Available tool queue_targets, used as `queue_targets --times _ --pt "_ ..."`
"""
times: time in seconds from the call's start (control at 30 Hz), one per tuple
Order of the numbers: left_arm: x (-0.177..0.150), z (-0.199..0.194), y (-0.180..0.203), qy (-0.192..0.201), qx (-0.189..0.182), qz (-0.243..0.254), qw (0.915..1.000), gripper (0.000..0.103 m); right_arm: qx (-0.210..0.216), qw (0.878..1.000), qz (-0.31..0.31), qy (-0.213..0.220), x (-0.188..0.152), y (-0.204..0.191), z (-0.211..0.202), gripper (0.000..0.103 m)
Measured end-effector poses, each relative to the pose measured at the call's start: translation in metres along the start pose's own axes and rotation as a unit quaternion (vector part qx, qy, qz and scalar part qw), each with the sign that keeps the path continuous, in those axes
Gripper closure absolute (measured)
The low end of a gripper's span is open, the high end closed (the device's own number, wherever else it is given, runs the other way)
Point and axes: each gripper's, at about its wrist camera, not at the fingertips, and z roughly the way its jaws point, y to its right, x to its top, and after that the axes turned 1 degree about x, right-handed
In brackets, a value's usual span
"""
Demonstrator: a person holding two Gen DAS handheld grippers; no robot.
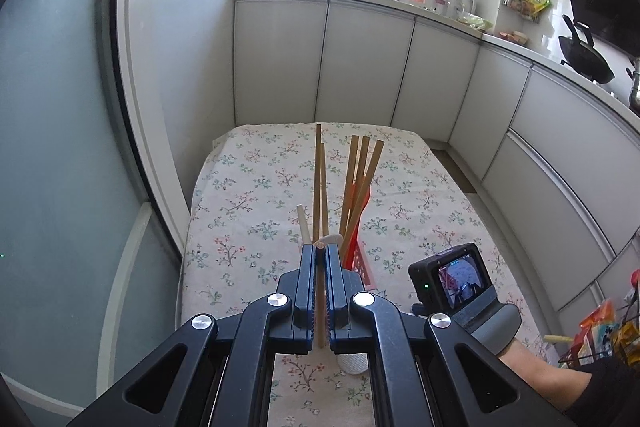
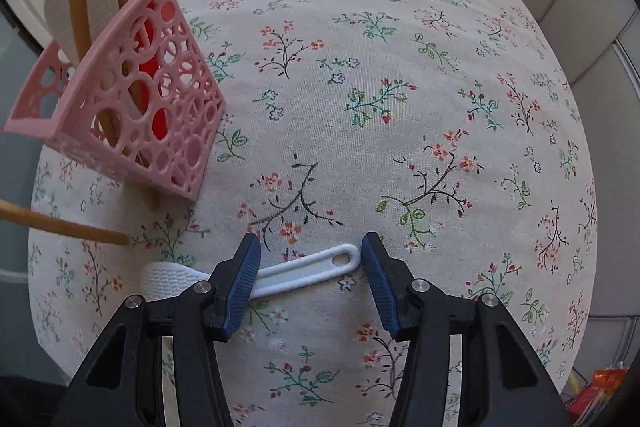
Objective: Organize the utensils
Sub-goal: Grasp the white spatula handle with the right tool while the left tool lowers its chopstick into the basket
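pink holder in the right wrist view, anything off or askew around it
The pink holder looks tipped, though fisheye bending may add to that. A white rice paddle lies flat on the floral cloth between the open right gripper fingers. A loose chopstick juts in from the left.

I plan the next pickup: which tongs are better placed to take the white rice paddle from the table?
Right. The right tongs stand open around the white rice paddle; the left tongs are shut on a chopstick.
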Motion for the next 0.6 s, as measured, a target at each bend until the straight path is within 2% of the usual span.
queue_targets --times 0.07,0.13,0.2,0.27,0.43,0.6 --pt "0.000 0.002 0.001 -0.004 -0.004 0.001 1.0000 0.099 0.000 1.000 -0.010 -0.007 -0.005 0.009 -0.002 0.049" --pt "0.000 0.004 0.002 -0.006 -0.006 0.002 1.0000 0.099 0.010 1.000 0.006 -0.015 -0.006 0.024 -0.003 0.051" --pt "0.000 0.004 0.004 -0.006 -0.009 0.004 0.9999 0.099 0.050 0.998 0.032 -0.028 -0.005 0.039 -0.007 0.052" --pt "0.000 0.004 0.005 -0.007 -0.013 0.005 0.9999 0.099 0.091 0.995 0.029 -0.039 -0.005 0.046 -0.011 0.052" --pt "-0.001 0.004 0.006 -0.009 -0.016 0.007 0.9998 0.099 0.102 0.989 -0.100 -0.028 -0.013 0.037 -0.020 0.052" --pt "-0.001 0.004 0.004 -0.009 -0.016 0.006 0.9998 0.099 0.113 0.970 -0.214 -0.041 -0.021 0.021 -0.008 0.052"
